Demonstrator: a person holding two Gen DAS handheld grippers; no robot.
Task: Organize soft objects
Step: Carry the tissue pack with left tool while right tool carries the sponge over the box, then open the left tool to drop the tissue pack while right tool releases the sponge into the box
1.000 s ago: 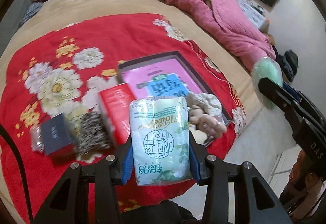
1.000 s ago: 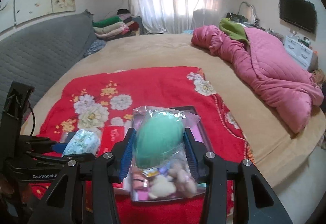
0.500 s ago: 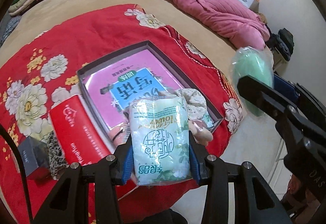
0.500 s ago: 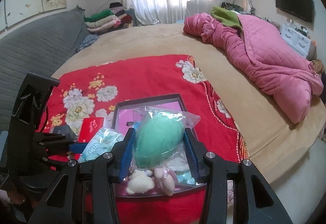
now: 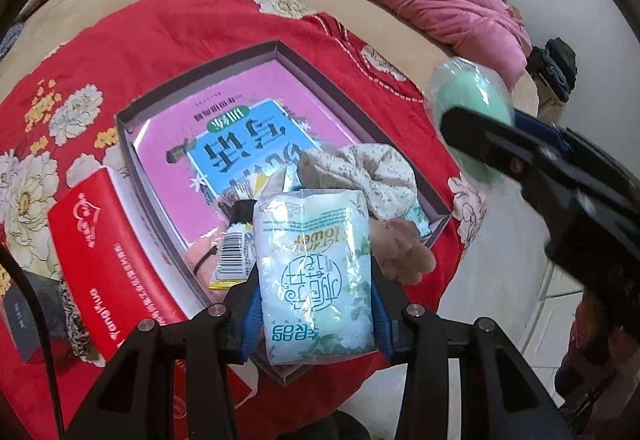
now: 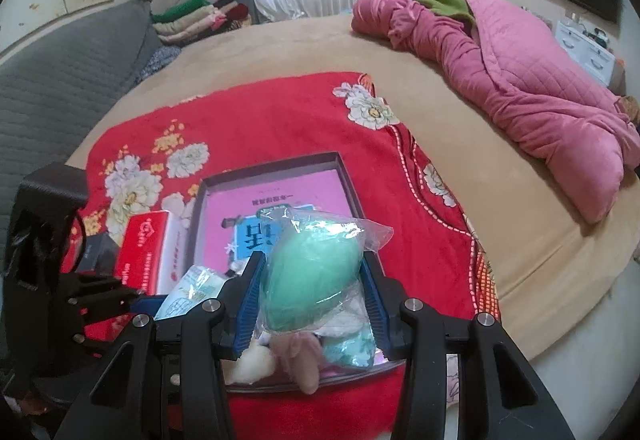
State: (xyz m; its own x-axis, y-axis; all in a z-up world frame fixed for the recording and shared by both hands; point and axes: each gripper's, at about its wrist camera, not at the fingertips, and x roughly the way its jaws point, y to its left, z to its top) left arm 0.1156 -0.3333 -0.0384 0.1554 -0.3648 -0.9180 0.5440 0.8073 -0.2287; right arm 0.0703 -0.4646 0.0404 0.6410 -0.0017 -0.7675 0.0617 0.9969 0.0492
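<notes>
Two grippers, both loaded. Left gripper (image 5: 314,294), bottom centre of the left wrist view: blue pads clamped on a pale green-and-white plastic tissue pack with printed lettering (image 5: 316,272), held lengthwise over the near corner of a shallow dark grey cardboard box tray (image 5: 256,50). Right gripper (image 6: 310,294), bottom centre of the right wrist view: pads pressed on a mint-green egg-shaped soft item in a clear plastic bag (image 6: 310,280), bag crinkled above the jaws; same item shows at the right edge of the left view, blurred.

Just beyond the tissue pack, inside the tray: beige plush toy (image 5: 404,252), cream speckled fabric bundle (image 5: 372,172), small packet with a barcode label (image 5: 232,260). Pink book with a blue title panel (image 5: 240,144) lies flat on the tray floor under them.

Left of the tray, touching its wall: red rectangular carton with white lettering (image 5: 104,252). Further left, lower-left edge: dark grey small box (image 5: 28,316) and a leopard-print fabric piece (image 5: 74,316).

Everything sits on a red blanket with white and yellow flower print (image 6: 272,120), spread on a tan bed cover (image 6: 312,40). Upper right: crumpled pink quilted duvet (image 6: 520,88). Upper left, far: stack of folded clothes (image 6: 196,16).
</notes>
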